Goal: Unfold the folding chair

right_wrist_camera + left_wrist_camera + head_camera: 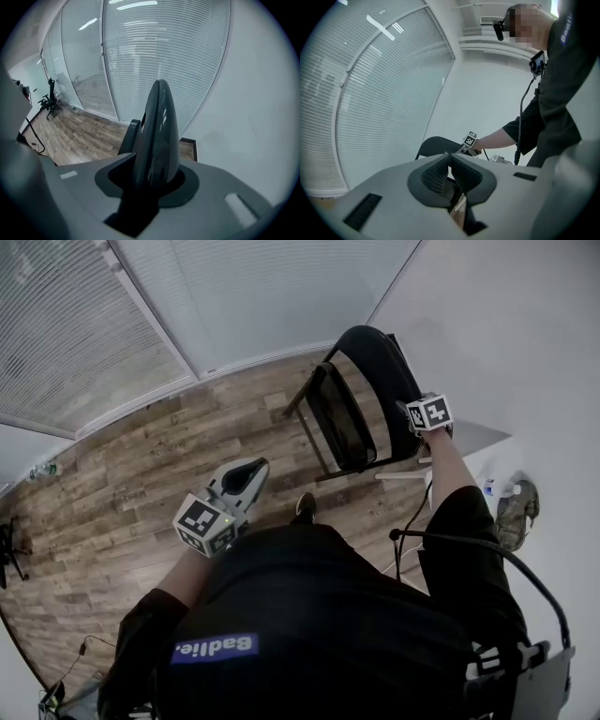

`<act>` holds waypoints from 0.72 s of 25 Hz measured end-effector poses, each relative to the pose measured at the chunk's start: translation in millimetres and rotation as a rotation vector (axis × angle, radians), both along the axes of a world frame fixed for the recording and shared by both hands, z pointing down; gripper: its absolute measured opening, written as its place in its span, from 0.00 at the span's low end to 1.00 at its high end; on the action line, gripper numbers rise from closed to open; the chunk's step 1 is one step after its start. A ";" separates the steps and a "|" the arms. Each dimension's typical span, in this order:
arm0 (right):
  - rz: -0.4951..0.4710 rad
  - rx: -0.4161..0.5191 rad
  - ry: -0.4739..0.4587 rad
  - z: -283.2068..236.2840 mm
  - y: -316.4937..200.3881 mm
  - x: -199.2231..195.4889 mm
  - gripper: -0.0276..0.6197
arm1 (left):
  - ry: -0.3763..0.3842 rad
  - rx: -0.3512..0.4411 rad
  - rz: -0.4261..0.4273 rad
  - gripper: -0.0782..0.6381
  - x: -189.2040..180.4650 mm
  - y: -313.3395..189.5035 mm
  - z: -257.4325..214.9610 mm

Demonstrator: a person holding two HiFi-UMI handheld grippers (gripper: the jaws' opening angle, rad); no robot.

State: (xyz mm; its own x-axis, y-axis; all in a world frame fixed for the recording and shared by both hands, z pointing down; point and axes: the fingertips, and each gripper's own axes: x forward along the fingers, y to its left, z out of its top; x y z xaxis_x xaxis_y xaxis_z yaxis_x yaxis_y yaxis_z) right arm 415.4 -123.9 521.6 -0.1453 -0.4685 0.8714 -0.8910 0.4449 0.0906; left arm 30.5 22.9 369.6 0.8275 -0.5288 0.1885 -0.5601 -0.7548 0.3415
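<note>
A black folding chair [342, 418] stands by the corner where the white wall meets the window blinds, its seat tilted up near the curved backrest [380, 362]. My right gripper [415, 420] is at the backrest's right edge. In the right gripper view the glossy backrest [159, 126] fills the gap between the jaws of the right gripper [152, 180], which are closed on it. My left gripper [251, 468] hangs over the wooden floor to the left of the chair, apart from it. Its jaws [450, 159] are shut with nothing between them; beyond them I see the chair [433, 146].
Window blinds [112, 315] run along the far side and a white wall [506, 324] along the right. A bottle and a camouflage item [516, 507] lie by that wall. Cables trail near the chair's legs. My foot [305, 507] stands just before the chair.
</note>
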 end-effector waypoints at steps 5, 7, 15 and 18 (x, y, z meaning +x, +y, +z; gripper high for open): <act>-0.005 -0.001 0.001 1.1 -0.5 -1.1 0.24 | -0.014 -0.022 0.036 0.12 19.6 -9.3 12.3; -0.003 -0.002 0.001 1.7 -1.8 0.0 0.24 | -0.007 -0.029 0.048 0.12 28.6 -15.4 15.5; 0.001 -0.003 0.004 1.7 -1.9 0.8 0.24 | -0.014 -0.063 0.080 0.12 53.7 -35.9 33.1; -0.001 -0.002 0.003 1.5 -1.9 -0.3 0.24 | -0.021 -0.083 0.097 0.12 63.7 -43.1 44.2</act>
